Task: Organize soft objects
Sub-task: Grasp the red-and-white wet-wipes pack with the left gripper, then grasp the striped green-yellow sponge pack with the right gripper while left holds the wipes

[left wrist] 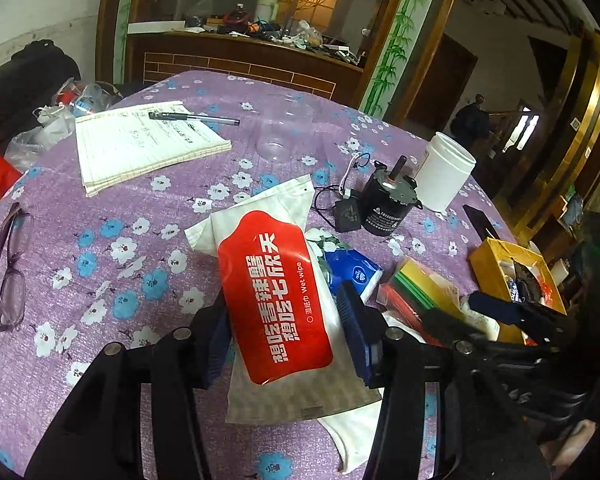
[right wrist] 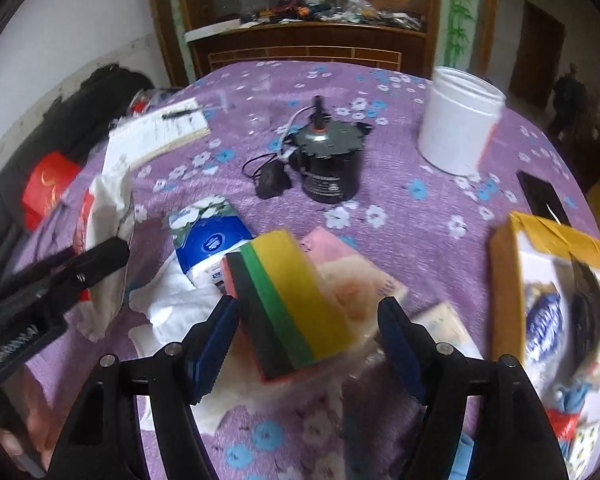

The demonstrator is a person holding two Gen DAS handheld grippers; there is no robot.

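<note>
1. Low in the left wrist frame, the left tool [left wrist: 284,340] has its blue pads pressed against both sides of the wet wipe pack [left wrist: 274,304]. That one is held, its red label running up the centre of the frame.
2. In the right wrist view, the right tool [right wrist: 306,344] stands wide. The bagged sponge stack [right wrist: 292,304], yellow, green and black, sits between the pads, and neither one has closed on it.
3. Just up and left of the sponges lies the blue tissue pack [right wrist: 212,240], on a white cloth [right wrist: 172,308] spread over the purple floral counter [right wrist: 400,216].
4. At the right edge of that frame is an open cardboard box [right wrist: 504,280] with wrapped items already inside. It looks like the likely collecting spot.
5. My read: we're in the gathering step, one soft item secured and a second lined up.
6. The next move calls for a gentle squeeze across the sponge stack. The bag looks slippery, and sponges compress.
</note>
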